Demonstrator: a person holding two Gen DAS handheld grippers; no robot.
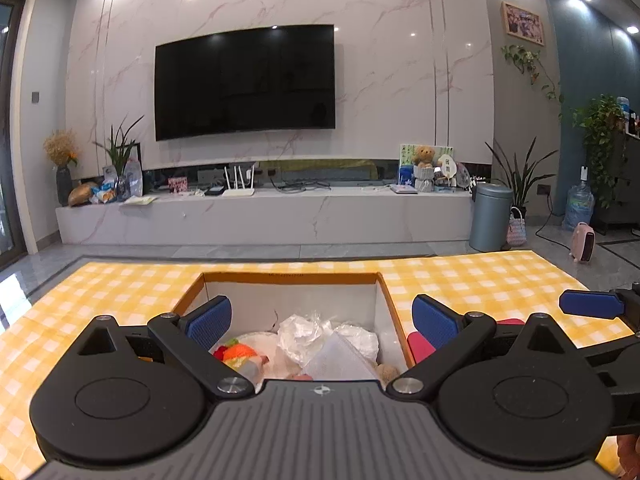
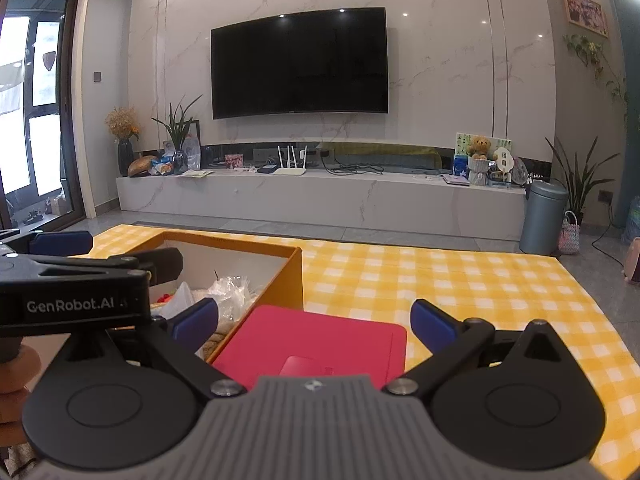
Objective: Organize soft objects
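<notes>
While I've got both wrist cams up, my left claw is spread wide and empty, hovering right over the open orange cardboard box. That box sits on the counter with the yellow checked cloth. Inside it, going left to right: a red-and-orange knitted toy, crumpled clear plastic bags, and a bit of brown plush tucked in the near right corner. Just beside the box's right wall lies a flat pink-red pad, touching or nearly touching it, can't tell which. My right claw is also spread wide with nothing in it, held above that pad.
</notes>
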